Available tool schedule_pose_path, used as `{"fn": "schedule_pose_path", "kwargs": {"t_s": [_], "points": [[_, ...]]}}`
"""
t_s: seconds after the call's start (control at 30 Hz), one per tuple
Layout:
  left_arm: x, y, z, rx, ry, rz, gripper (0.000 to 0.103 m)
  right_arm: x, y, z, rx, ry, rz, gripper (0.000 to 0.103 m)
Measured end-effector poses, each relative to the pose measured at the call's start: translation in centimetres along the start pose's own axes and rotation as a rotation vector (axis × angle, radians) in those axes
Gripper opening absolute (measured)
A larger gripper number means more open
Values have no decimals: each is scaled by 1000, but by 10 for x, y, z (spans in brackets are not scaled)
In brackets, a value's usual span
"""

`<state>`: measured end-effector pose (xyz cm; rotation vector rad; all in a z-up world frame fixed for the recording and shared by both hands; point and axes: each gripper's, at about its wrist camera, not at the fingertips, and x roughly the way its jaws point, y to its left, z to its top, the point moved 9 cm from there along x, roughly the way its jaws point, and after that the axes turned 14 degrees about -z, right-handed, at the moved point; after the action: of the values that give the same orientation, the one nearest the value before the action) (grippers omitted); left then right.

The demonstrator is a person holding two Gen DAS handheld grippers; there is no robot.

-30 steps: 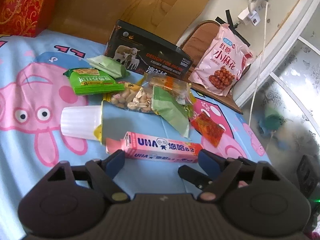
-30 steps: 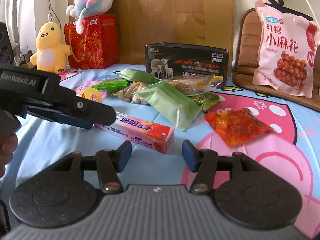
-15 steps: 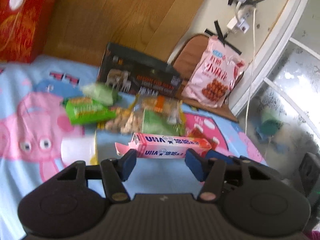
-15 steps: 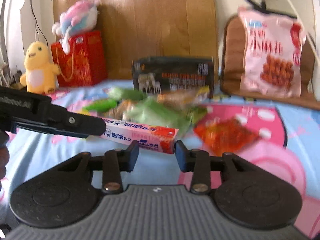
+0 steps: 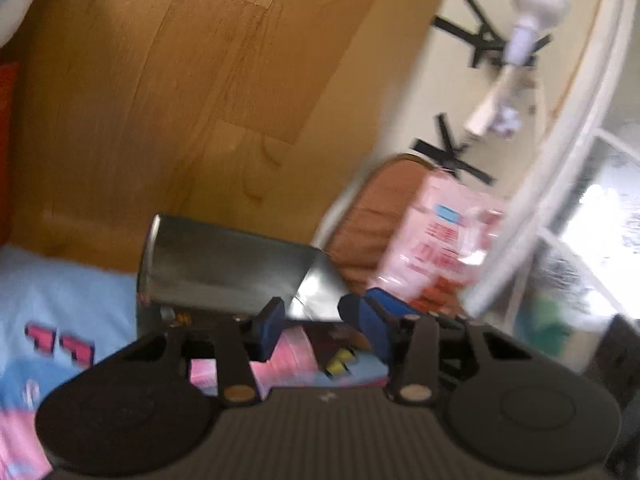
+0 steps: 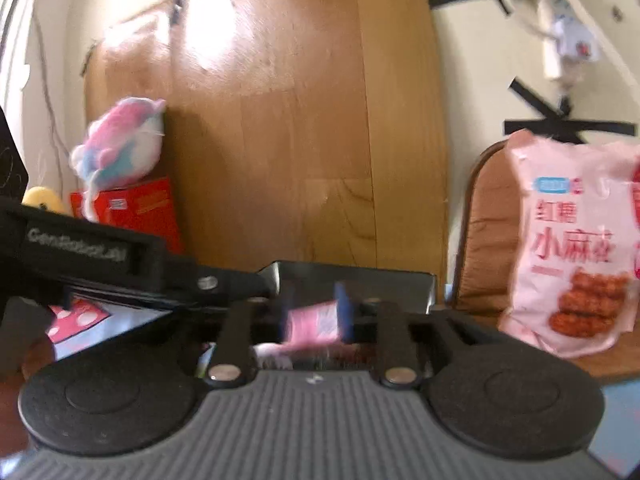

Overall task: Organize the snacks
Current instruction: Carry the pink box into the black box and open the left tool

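Evidently both tongs, jaws just closing, pinch the pink candy box (image 6: 312,320) at opposite ends, right tongs (image 6: 312,314) and left tongs (image 5: 316,330) sharing it level above the bed's back edge to reach the black tin (image 5: 224,268).

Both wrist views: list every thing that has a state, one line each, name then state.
pink candy box: lifted, held at its end between the right gripper's pads.
right gripper: jaws have just been closing, shut on the pink candy box.
left gripper: jaws have just been closing; the box lies between them, contact too blurred to tell.
black tin: open on top, upright.
pink snack bag: sealed, standing against the chair back.
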<state>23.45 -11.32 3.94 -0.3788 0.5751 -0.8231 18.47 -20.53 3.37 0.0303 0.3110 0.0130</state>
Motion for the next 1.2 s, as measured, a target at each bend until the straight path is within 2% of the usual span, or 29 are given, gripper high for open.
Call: {"fn": "schedule_pose_path", "kwargs": {"t_s": [0.03,0.1,0.17,0.2,0.3,0.37,0.5,0.6,0.7,0.73,0.9,0.97,1.03,1.1,1.2], "points": [[4,7,3,-19,-11,-5,42,11,1,1,-19,4,-32,24],[7,22,5,-115,-24,-52,42,30,-1,2,-16,12,-35,24],[-4,34,9,-128,-56,-69,42,46,-12,-1,21,55,-50,24],[-11,41,10,-111,-71,-47,46,48,-18,-2,37,65,-47,24],[-36,71,8,-95,-68,60,46,46,-32,-4,52,61,-44,25],[-49,85,2,-132,-57,61,46,38,-45,-9,75,62,-45,26],[-52,95,-11,-166,-12,59,47,30,-59,-26,92,95,-33,36],[-32,91,-20,-147,49,72,60,34,-52,-41,75,170,12,37],[-12,92,-31,-124,93,109,64,43,-33,-56,29,257,76,42],[-5,97,-35,-137,111,115,64,48,-28,-60,24,287,87,48],[14,116,-52,-218,175,116,64,77,-21,-66,110,379,113,58],[14,115,-52,-246,176,89,60,89,-20,-73,164,432,136,57],[15,110,-55,-239,196,74,55,93,-17,-82,194,482,154,45],[11,105,-57,-233,194,67,55,83,-13,-80,198,457,168,41],[-4,92,-51,-251,153,33,55,59,-11,-68,164,366,148,37]]}}
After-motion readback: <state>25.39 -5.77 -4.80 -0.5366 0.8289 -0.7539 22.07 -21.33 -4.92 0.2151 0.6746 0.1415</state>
